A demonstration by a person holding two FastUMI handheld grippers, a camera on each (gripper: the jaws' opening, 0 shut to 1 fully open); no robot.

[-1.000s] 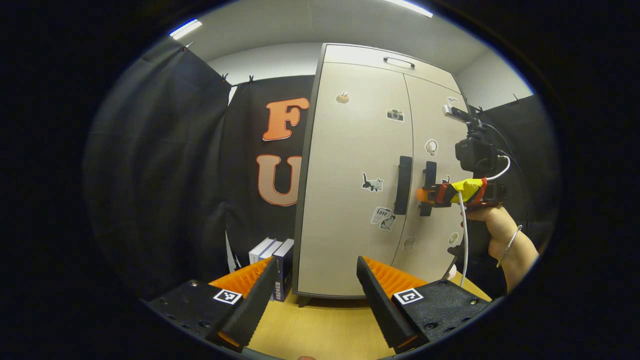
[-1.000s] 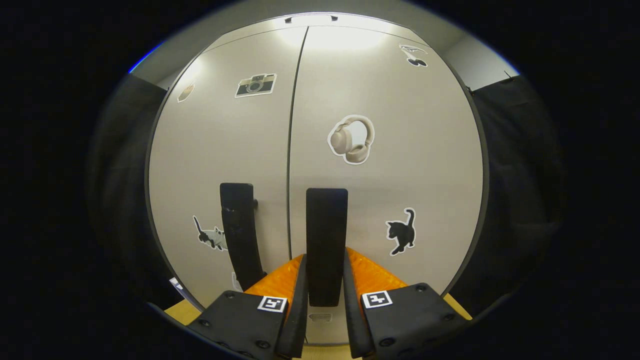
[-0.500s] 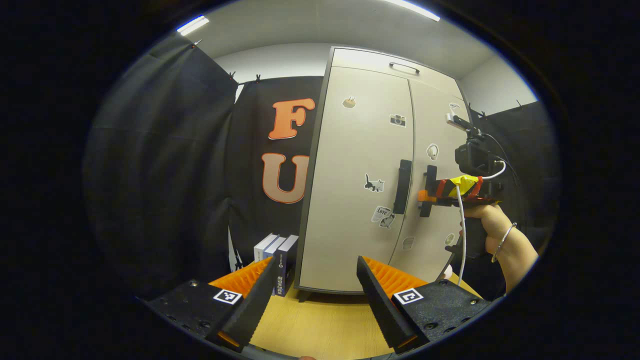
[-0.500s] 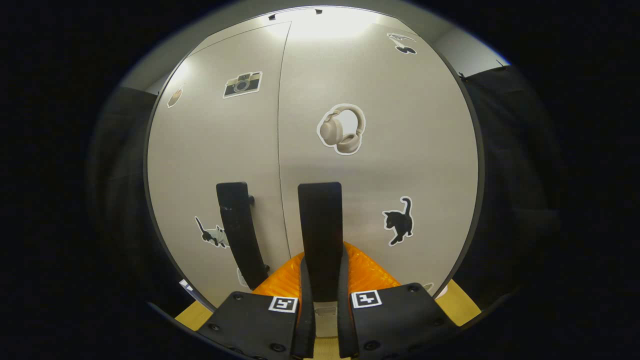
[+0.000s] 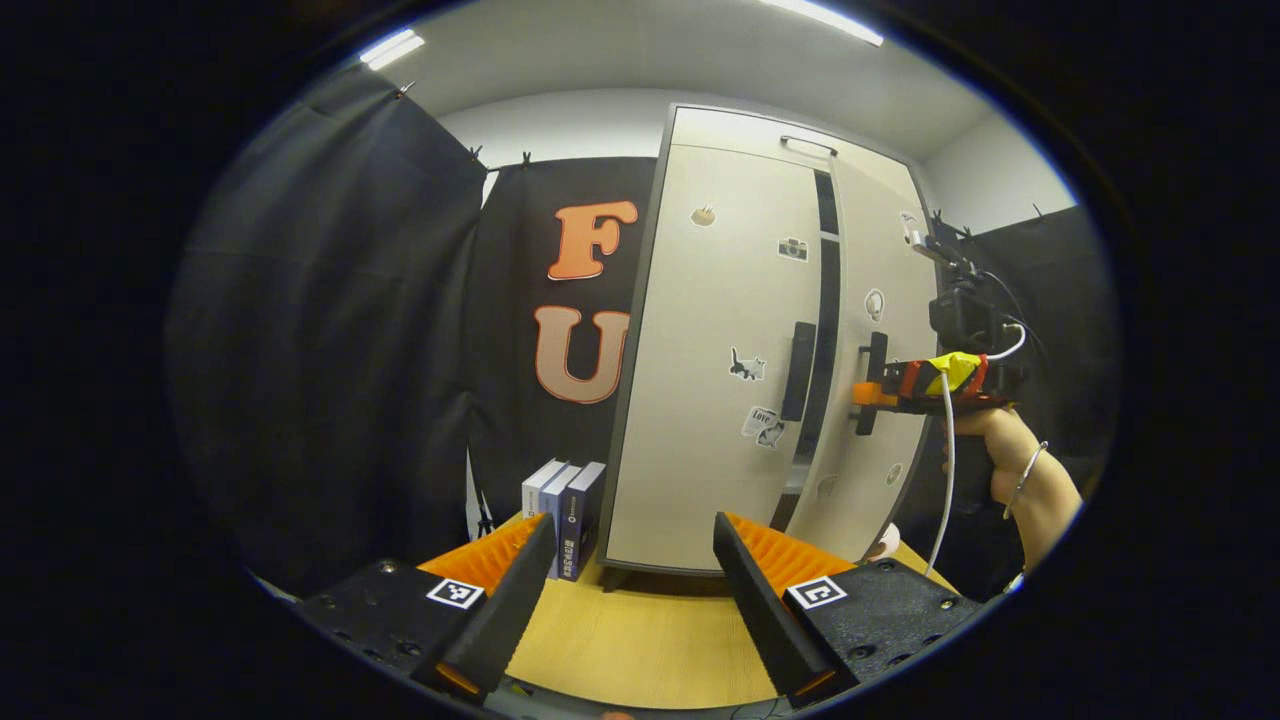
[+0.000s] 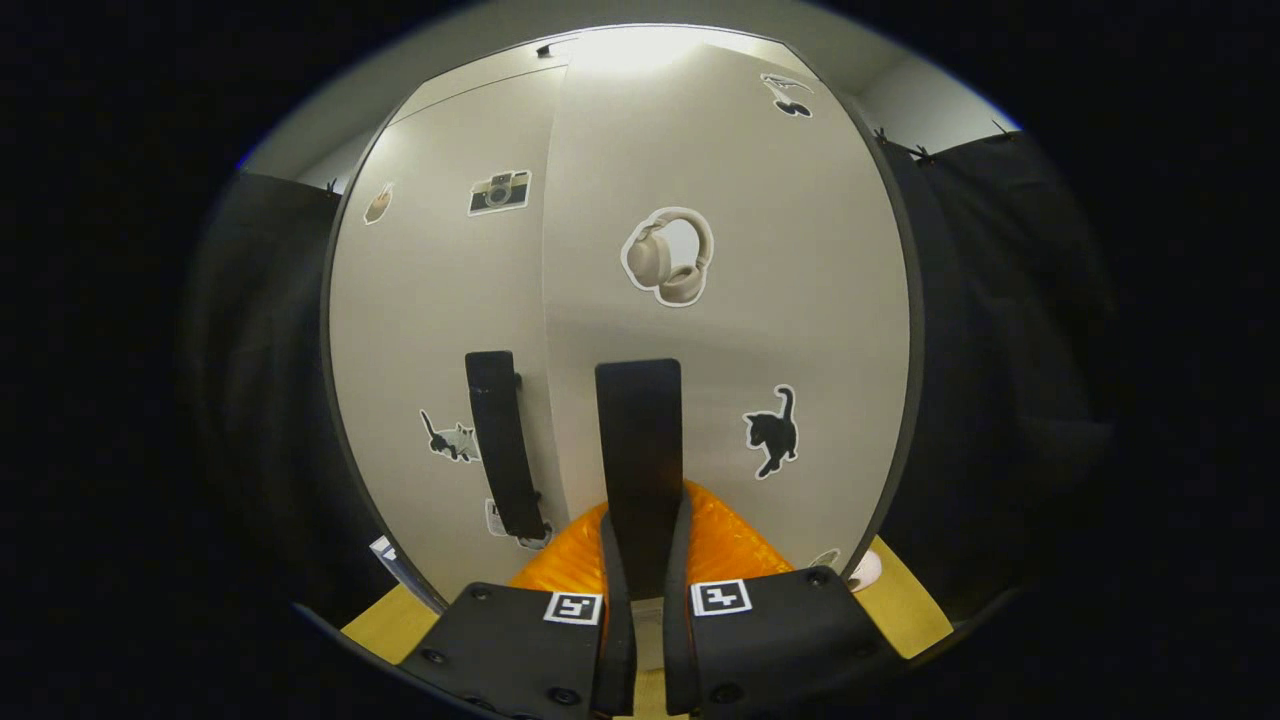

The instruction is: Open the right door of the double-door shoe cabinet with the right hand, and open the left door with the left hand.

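The beige shoe cabinet stands on the wooden table. In the left gripper view its right door (image 5: pixel 885 330) is ajar, with a dark gap (image 5: pixel 826 320) between it and the closed left door (image 5: pixel 715 350). My right gripper (image 5: pixel 866 393), held by a hand (image 5: pixel 985 440), is clamped on the right door's black handle (image 5: pixel 876 350). In the right gripper view my right gripper (image 6: pixel 645 505) is shut on that handle (image 6: pixel 638 430), and the left door's handle (image 6: pixel 498 430) stands free beside it. My left gripper (image 5: pixel 632 525) hangs open over the table, well short of the left door's handle (image 5: pixel 798 358).
Three upright books (image 5: pixel 560 505) stand against the cabinet's left side on the table (image 5: pixel 640 640). A top drawer with a bar handle (image 5: pixel 806 146) sits above the doors. A small white object (image 5: pixel 884 545) lies by the cabinet's right foot. Black cloth walls close in both sides.
The right door has swung outward from shut, opening a dark gap between the doors, with the right gripper still clamped on its handle. The left gripper has drawn back slightly, still open.
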